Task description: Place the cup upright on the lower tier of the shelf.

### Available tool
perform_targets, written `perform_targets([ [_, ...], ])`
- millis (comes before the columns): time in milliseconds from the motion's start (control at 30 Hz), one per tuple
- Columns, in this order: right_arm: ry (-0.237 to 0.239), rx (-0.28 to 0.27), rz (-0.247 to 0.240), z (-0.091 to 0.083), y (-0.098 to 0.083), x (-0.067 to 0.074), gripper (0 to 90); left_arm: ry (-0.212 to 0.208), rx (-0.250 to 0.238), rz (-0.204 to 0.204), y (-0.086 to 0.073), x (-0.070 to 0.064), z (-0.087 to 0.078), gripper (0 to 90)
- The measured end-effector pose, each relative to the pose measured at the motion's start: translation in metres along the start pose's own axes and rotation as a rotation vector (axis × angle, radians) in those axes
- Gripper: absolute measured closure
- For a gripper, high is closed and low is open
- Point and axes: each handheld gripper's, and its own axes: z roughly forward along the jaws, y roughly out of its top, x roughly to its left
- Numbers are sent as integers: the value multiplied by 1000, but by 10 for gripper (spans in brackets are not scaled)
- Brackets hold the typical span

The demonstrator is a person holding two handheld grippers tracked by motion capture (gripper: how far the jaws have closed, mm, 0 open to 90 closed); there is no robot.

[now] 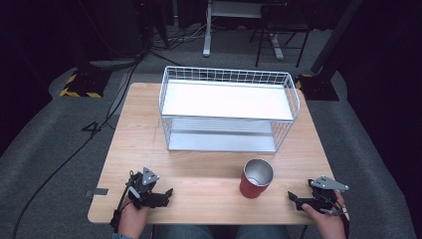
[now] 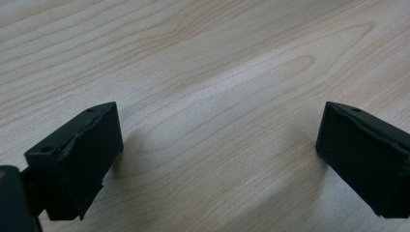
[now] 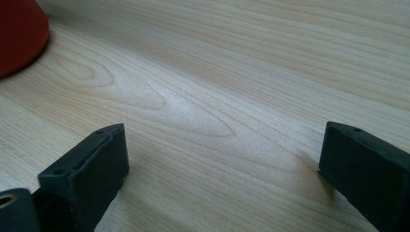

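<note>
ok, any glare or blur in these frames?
High view: the wire rack's top shelf is blown out white, surroundings dark. Left gripper view: table sharp, soft shadows beside the jaws. Right gripper view: mild sheen on the wood, red cup cropped at the corner.

Left hand-held gripper (image 1: 166, 191), right hand-held gripper (image 1: 290, 195): jaws apart, low.

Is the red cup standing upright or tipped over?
Upright. The red cup stands on its base on the wooden table, its round open mouth facing up, showing a silvery inside.
</note>
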Motion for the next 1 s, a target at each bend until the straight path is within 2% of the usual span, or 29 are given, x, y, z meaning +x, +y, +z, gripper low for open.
perform_targets([
  [100,-1,-1,1,0,0,0,36,6,3,-10,1,0,1,4],
  [667,-4,0,9,0,1,0,43,16,7,-14,1,0,1,1],
  [733,-8,1,15,-1,1,0,96,15,8,-11,2,0,1,1],
  [800,-10,-5,17,-4,2,-1,203,16,8,-14,1,0,1,1],
  [867,-8,-7,20,-5,3,-1,135,16,7,-14,1,0,1,1],
  [933,-8,-10,25,-6,3,0,188,17,5,-24,2,-1,2,1],
  [1000,-11,-14,29,-7,5,1,151,20,5,-24,2,-1,2,1],
])
